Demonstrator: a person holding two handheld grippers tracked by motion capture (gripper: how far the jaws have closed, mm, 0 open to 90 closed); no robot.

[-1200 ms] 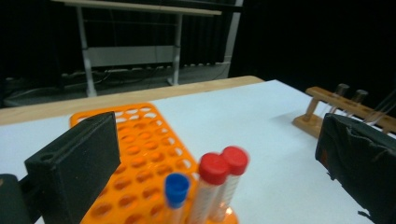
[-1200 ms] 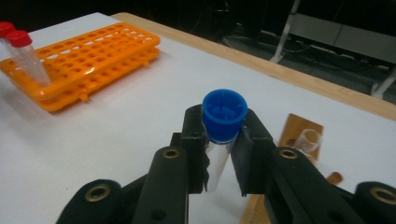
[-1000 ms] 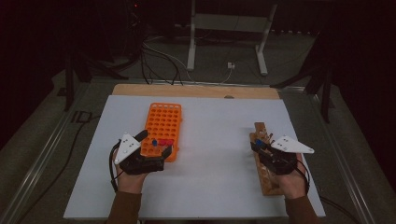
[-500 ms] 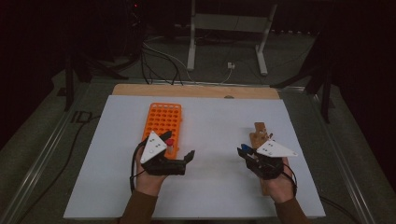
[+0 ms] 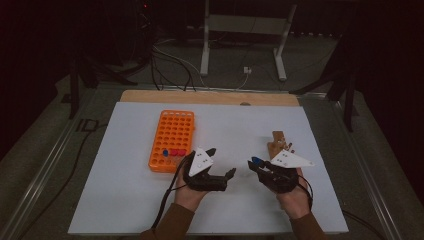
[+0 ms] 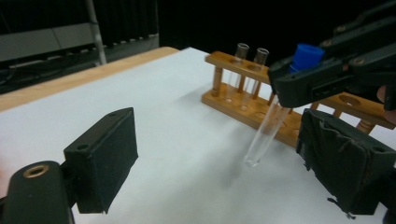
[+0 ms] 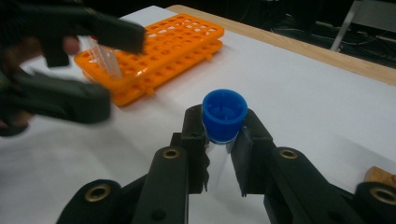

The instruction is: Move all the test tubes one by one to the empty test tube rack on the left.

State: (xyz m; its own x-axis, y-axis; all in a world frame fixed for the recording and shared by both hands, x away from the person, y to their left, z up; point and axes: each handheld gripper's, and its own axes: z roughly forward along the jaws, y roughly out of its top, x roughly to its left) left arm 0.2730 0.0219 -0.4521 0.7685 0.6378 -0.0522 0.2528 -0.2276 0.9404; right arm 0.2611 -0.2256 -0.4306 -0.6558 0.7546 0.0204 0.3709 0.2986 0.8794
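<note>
My right gripper (image 5: 255, 164) (image 7: 223, 135) is shut just under the cap of a clear test tube with a blue cap (image 7: 224, 111) (image 6: 268, 130), holding it upright above the white table. Just left of it, my left gripper (image 5: 221, 161) (image 6: 224, 163) stands open, jaws wide apart, facing the tube with nothing between them. A wooden tube rack (image 5: 276, 141) (image 6: 243, 100) lies behind the right hand and holds two uncapped tubes (image 6: 250, 56). An orange tube rack (image 5: 172, 139) (image 7: 173, 44) sits at the left with a blue-capped tube (image 5: 165, 151) and red-capped tubes (image 5: 177, 152) near its front.
A white sheet (image 5: 225, 125) covers the table, with a wooden strip (image 5: 210, 97) along its far edge. Cables and a metal stand (image 5: 240, 45) are on the floor beyond. A cable (image 5: 167, 200) trails from the left gripper.
Both hands have moved toward the table's middle. The right gripper came left off the wooden rack with the blue-capped tube. The left gripper left the orange rack and turned toward the tube.
</note>
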